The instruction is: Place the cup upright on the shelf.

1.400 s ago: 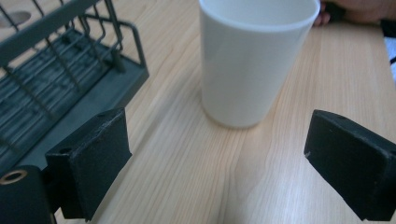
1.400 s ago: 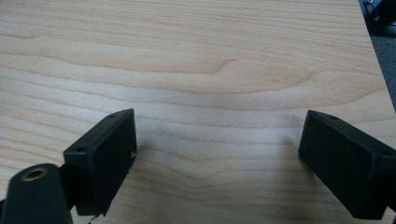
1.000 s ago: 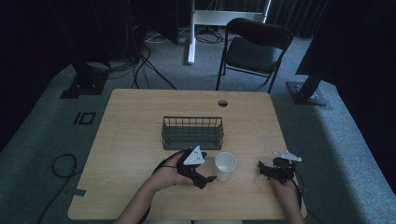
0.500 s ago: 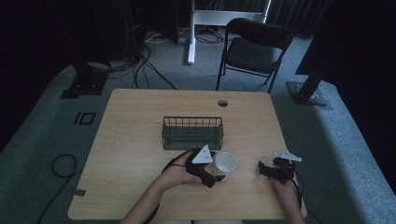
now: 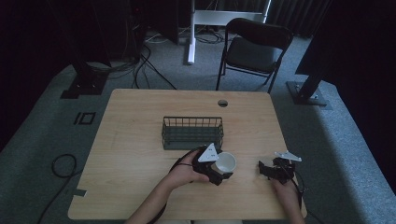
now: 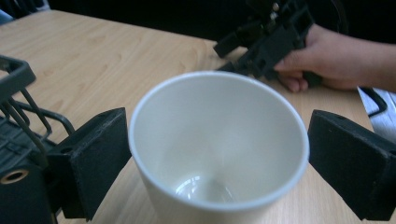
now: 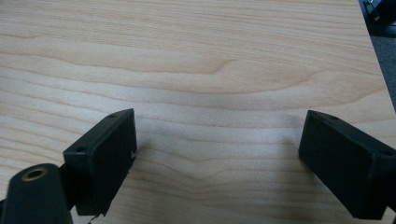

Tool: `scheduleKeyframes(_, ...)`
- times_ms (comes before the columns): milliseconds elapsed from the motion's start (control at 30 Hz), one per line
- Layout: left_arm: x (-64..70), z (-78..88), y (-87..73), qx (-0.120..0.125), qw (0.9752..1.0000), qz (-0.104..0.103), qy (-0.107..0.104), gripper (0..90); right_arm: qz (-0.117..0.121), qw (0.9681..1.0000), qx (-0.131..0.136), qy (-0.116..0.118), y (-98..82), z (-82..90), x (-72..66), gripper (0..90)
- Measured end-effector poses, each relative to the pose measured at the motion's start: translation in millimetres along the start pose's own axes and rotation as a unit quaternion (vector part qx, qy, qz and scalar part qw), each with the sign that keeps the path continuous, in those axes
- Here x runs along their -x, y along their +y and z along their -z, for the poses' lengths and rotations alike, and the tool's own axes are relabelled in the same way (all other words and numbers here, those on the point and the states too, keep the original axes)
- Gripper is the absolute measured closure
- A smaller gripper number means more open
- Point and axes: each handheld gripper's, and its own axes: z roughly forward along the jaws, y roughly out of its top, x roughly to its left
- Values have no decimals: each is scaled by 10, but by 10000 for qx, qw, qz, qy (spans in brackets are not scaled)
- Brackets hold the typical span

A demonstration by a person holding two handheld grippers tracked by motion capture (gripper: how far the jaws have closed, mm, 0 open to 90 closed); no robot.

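left gripper (image 6: 215, 158): jaws wide, just easing inward, straddling the white cup (image 6: 217, 144) at frame centre, pads not yet pressing, lined up for a side grasp | right gripper (image 7: 217, 158): jaws wide apart, nothing between them, parked lower right over bare table (image 7: 210, 56) | wire basket (image 5: 192, 132): behind cup, likely destination
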Motion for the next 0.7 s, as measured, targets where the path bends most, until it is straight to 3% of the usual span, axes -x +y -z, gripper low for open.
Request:
scheduleKeyframes(367,-12,-45,-3,74,9999,85,128,189,2,10000,-1,0,0,0,0,108)
scheduleKeyframes(600,3,-21,32,-87,9999,-90,3,197,0,10000,0,0,0,0,0,108)
scheduleKeyframes(700,2,8,58,-18,10000,-71,-11,198,2,10000,-1,0,0,0,0,108)
